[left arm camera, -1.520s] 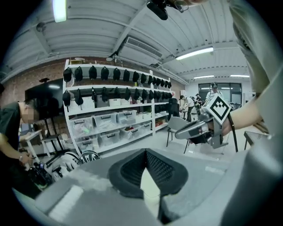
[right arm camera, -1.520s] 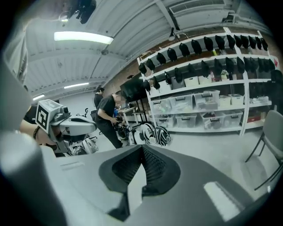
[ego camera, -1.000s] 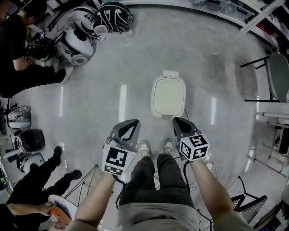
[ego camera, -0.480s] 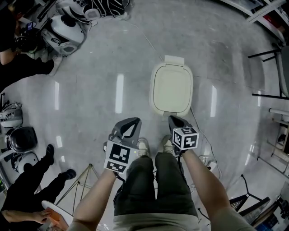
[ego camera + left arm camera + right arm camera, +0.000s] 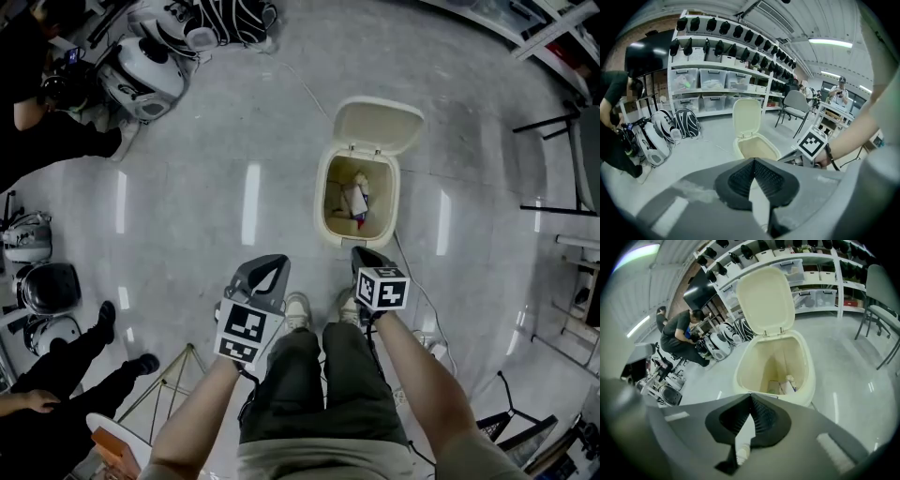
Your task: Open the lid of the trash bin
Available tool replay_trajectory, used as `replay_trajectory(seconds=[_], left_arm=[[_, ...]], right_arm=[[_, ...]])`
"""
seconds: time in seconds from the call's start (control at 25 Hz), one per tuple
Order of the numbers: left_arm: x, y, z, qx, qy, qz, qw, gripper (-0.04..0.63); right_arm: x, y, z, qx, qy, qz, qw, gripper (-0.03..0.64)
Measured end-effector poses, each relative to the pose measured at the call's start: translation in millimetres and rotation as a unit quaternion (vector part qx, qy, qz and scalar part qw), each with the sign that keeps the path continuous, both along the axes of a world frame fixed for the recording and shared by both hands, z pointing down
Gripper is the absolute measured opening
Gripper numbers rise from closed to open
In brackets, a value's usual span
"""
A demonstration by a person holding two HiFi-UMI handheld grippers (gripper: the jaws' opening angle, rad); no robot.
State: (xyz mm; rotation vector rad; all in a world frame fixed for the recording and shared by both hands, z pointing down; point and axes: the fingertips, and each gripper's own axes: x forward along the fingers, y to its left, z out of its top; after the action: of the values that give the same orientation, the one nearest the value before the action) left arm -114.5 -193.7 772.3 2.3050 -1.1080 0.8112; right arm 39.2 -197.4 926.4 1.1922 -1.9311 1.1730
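The cream trash bin (image 5: 330,208) stands on the grey floor with its lid (image 5: 378,126) swung up at the far side, hinged and upright. Some rubbish (image 5: 357,199), a pale packet among it, lies at the bottom of the bin. The right gripper (image 5: 367,255) sits right at the bin's near rim, its jaws clenched together on nothing; whether it touches the rim I cannot tell. The left gripper (image 5: 270,266) hangs on the near side of the bin too, off to its left and apart from it, jaws likewise closed and empty. Well to the bin's far left are black-and-white backpacks (image 5: 150,75), with a crouching person (image 5: 47,103) beside them.
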Motion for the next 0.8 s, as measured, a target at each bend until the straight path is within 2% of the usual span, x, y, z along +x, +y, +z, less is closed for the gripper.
replay_trajectory(seconds=[0.2,0.4,0.68,0.8], left_arm=[[-5,-10,-66,0.023,-0.002,-0.005,0.9997,0.002],[-13,-14,-141,0.062,0.003,-0.015,0.9979,0.002],[-7,-17,-268,0.136,0.006,-0.008,0.9907,0.002],[1,-14,-327,0.164,0.013,-0.004,0.9863,0.002]], right_arm=[[-8,-9,-102,0.053,-0.027,-0.034,0.998,0.003],[-20,-12,-213,0.125,-0.05,-0.052,0.989,0.003],[-29,-21,-378,0.228,-0.09,-0.052,0.968,0.003],[-30,-18,-448,0.264,-0.094,-0.069,0.957,0.003]])
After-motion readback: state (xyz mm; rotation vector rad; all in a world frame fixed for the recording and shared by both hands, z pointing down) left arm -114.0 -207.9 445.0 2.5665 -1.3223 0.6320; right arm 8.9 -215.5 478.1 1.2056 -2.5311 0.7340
